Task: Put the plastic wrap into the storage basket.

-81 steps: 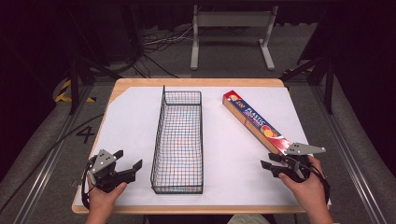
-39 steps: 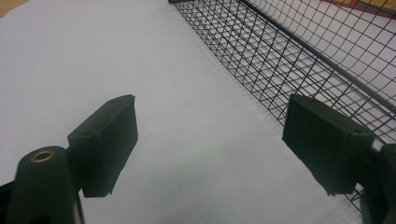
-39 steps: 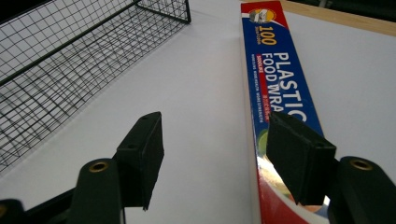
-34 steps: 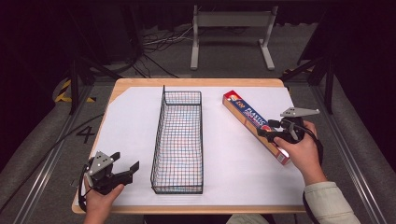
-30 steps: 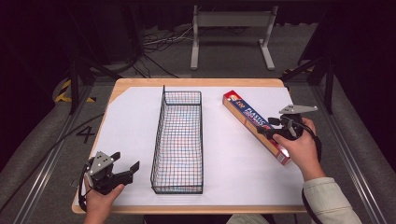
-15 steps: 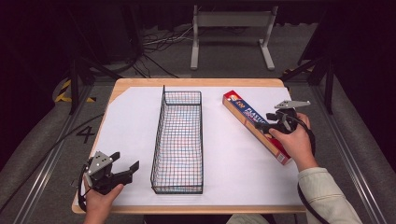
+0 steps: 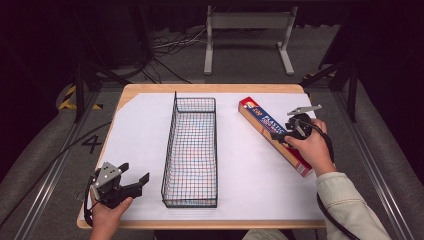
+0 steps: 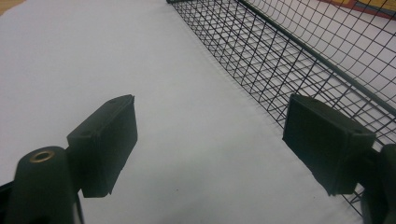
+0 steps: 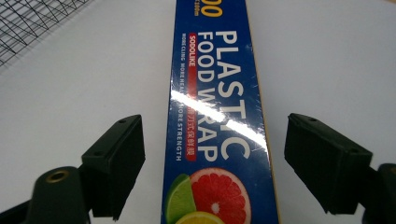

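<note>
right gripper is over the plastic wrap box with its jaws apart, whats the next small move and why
Probably lower the right gripper a little further and close it. Its jaws, which have just been opening, straddle the plastic wrap box with a gap on each side, so the pads are not yet pressing it. The box lies flat on the white table cover, beside the wire basket.

In the right gripper view the box [image 9: 217,116] is cut off by the top and bottom edges, and its small print is too blurred to be read. In the high view its middle is hidden by the right gripper [image 7: 286,134]. In the left gripper view the basket [image 8: 299,60] is cut off at the upper right.
</note>
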Demonstrator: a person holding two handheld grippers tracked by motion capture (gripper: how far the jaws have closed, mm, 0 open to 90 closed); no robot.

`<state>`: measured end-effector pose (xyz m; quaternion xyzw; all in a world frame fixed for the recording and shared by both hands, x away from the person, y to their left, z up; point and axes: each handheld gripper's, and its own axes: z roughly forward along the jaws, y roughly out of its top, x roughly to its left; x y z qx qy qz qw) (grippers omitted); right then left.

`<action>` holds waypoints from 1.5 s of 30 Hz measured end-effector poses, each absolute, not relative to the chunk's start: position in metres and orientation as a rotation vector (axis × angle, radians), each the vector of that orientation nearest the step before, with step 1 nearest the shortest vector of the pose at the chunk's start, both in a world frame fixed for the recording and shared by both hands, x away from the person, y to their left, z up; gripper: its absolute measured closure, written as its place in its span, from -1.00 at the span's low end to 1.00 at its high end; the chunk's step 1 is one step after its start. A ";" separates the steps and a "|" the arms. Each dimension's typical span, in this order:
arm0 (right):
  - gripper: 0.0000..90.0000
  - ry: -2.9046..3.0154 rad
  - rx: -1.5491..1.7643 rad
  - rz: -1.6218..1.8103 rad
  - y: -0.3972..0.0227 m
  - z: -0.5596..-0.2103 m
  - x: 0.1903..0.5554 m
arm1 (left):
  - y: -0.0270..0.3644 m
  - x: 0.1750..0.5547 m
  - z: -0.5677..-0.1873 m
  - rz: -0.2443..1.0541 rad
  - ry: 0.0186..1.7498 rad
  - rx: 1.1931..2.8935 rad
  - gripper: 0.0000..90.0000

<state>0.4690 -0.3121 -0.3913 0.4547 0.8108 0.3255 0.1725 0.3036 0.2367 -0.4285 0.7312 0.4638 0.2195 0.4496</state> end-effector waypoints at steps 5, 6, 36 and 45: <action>-0.54 2.327 1.299 0.880 -0.310 -0.395 0.473 | 0.234 0.304 -0.429 0.547 1.137 1.826 -0.60; -0.54 2.336 1.303 0.867 -0.309 -0.396 0.474 | 0.234 0.304 -0.429 0.548 1.137 1.826 -0.60; -0.22 2.477 1.311 0.586 -0.290 -0.406 0.498 | 0.236 0.305 -0.430 0.545 1.142 1.819 -0.60; -0.13 2.477 1.331 0.549 -0.286 -0.404 0.498 | 0.237 0.303 -0.429 0.537 1.143 1.813 -0.60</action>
